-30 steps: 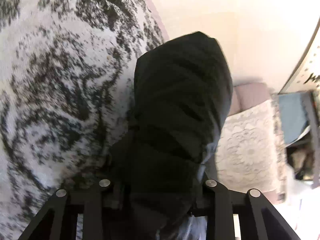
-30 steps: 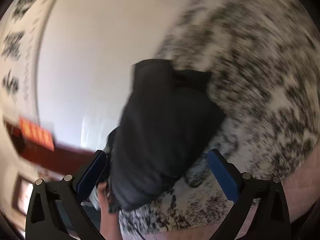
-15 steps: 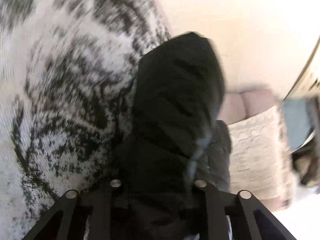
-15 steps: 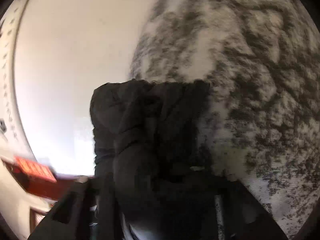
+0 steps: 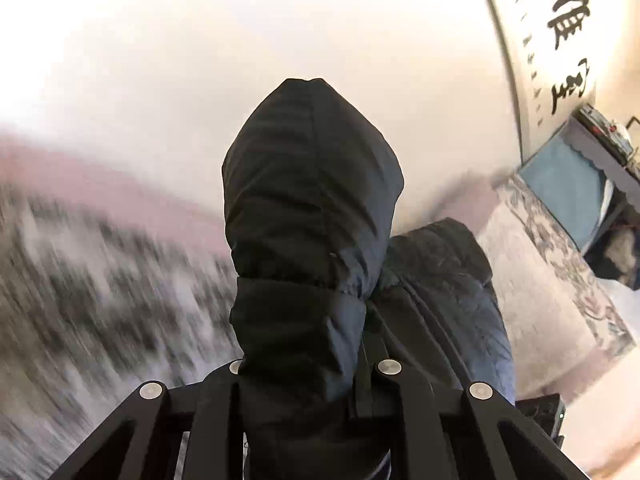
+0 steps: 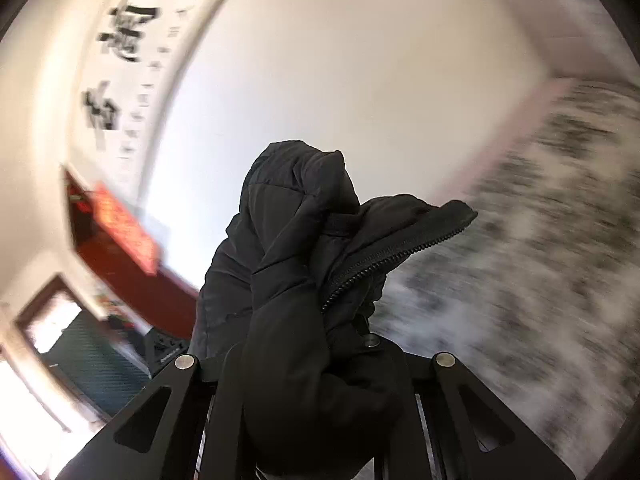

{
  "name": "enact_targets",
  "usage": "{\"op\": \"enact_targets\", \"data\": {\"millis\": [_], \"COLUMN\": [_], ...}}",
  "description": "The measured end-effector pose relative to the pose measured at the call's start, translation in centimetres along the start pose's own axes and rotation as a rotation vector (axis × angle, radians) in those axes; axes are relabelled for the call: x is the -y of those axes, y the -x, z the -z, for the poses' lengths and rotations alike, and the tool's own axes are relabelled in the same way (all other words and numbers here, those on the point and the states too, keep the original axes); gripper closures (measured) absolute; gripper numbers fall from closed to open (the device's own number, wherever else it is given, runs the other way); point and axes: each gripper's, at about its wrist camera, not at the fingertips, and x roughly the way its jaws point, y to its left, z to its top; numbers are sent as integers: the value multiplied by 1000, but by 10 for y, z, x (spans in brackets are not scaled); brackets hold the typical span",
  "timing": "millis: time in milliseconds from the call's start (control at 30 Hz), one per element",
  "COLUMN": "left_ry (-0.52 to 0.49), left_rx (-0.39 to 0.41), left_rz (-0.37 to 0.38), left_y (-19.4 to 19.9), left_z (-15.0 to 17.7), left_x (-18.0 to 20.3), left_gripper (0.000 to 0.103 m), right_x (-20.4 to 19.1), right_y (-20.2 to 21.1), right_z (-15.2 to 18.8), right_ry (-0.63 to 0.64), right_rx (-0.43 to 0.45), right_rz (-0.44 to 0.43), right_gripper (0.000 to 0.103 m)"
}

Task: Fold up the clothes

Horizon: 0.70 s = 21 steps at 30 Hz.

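A black padded jacket (image 5: 308, 216) is bunched up and held in the air by both grippers. My left gripper (image 5: 308, 368) is shut on a thick fold of it; the fabric hides the fingertips. More of the jacket hangs to the right in the left wrist view. In the right wrist view the jacket (image 6: 296, 264) shows its zipper edge (image 6: 396, 256). My right gripper (image 6: 312, 356) is shut on another bunch of the jacket, fingertips hidden under cloth.
A bed with a grey-and-white mottled cover (image 5: 100, 280) lies below, blurred; it also shows in the right wrist view (image 6: 520, 280). A white wall with calligraphy (image 5: 568, 24) stands behind. A patterned pillow (image 5: 548, 280) and a blue item (image 5: 568, 184) sit at right.
Both grippers have lifted and tilted up with the jacket, so the wall now fills the views. The right gripper, open a second ago, has shut on the jacket.
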Motion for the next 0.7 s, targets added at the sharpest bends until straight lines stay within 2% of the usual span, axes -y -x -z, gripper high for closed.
{"op": "enact_targets", "data": {"millis": [133,167,200,233,267,300,333,367,400,433,467,533,567,600,633,700], "left_ry": [10,25,39,57,99,146,190,234,271,277,233,87,22,-36,-119,-280], "left_rx": [29,11,-15,-65,-117,-155,-140,-124,-95,-25,44,187,236,267,297,311], "left_rz": [-114,-147,-192,-299,-471,-603,-676,-749,-799,-782,-786,-783,-762,-754,-760,-796], "left_y": [0,-10,-23,-44,-64,-72,-63,-54,-42,-18,3,36,43,44,39,6], "left_z": [-67,-73,-77,-75,-65,-51,-40,-28,-17,-12,-12,-20,-24,-26,-26,-15], "left_x": [-42,-63,-84,-114,-155,-186,-203,-220,-233,-229,-212,-157,-129,-107,-78,-38], "left_gripper": [86,81,73,52,34,33,33,33,33,33,33,30,23,14,11,8], "right_x": [1,13,25,37,49,74,100,126,139,146,153,131,114,82,49,-25], "right_y": [-87,-111,-134,-158,-181,-185,-188,-190,-177,-147,-117,-73,-68,-77,-86,-128], "right_z": [-10,-7,-3,0,3,11,19,28,30,28,27,16,9,1,-7,-7], "right_ry": [-48,-48,-46,-44,-43,-49,-55,-61,-74,-64,-54,35,82,187,294,548], "right_rx": [-10,-26,-42,-59,-75,-104,-132,-161,-148,-92,-34,98,132,129,124,93], "right_rz": [-103,-57,-7,42,91,254,421,589,656,700,743,788,756,688,616,491], "right_gripper": [89,87,85,78,58,46,28,28,28,27,27,27,39,47,59,66]}}
